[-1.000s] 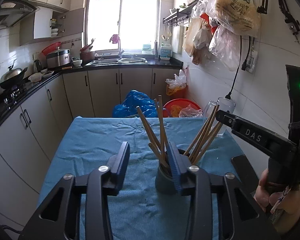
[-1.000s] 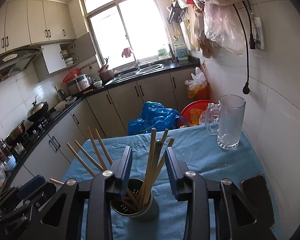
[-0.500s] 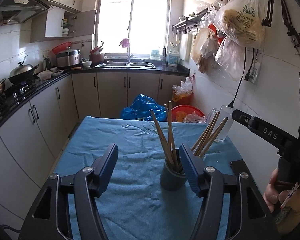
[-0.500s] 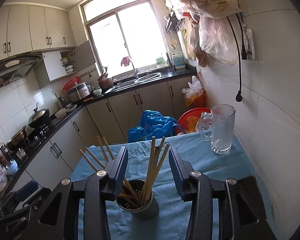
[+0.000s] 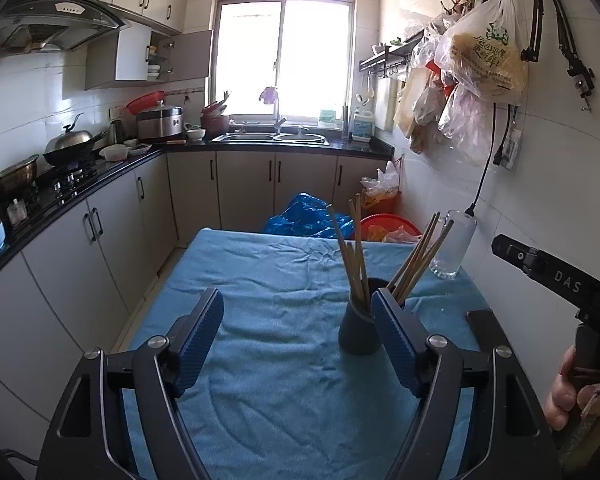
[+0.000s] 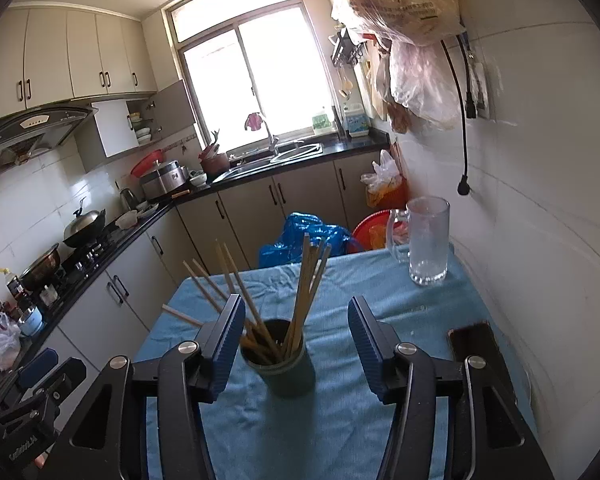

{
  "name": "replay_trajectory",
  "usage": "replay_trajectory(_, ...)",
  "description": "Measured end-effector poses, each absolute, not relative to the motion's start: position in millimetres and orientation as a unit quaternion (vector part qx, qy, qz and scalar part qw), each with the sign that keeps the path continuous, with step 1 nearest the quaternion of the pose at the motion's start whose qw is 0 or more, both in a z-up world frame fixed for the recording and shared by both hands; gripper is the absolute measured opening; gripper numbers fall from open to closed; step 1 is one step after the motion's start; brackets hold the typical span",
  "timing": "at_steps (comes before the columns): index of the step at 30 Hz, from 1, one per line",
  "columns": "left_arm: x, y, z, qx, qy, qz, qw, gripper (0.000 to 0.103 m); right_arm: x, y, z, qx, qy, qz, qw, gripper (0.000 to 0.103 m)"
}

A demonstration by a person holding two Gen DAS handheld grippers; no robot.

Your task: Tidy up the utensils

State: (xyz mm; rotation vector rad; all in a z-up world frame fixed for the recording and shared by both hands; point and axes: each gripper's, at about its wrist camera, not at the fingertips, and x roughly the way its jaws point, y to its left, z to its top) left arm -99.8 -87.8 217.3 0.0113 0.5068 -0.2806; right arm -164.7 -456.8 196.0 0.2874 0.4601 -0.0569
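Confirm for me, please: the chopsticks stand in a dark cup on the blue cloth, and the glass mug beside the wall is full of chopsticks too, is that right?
Not quite. The glass mug beside the wall holds no chopsticks; it looks empty in the right wrist view. The rest stands: the chopsticks stand in the dark cup on the blue cloth.
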Motion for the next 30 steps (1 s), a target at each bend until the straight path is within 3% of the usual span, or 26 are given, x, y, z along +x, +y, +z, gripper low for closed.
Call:
replay_trajectory(17, -142, -59, 200, -0.001, 0.269, -0.11, 0.957, 0.085, -218, -441, 167, 0.139, 0.257, -0.025, 0.956, 0.066)
replay_trajectory(27, -172, -56, 199, 0.02, 0.22, -0.061, 0.973, 0.102, -241, -429, 145, 0.135, 0.272, -0.031, 0.952, 0.069)
replay_trajectory(30, -180, -53, 199, 0.021, 0.209, -0.054, 0.976, 0.103, -247, -425, 139, 0.134, 0.274, -0.035, 0.952, 0.07)
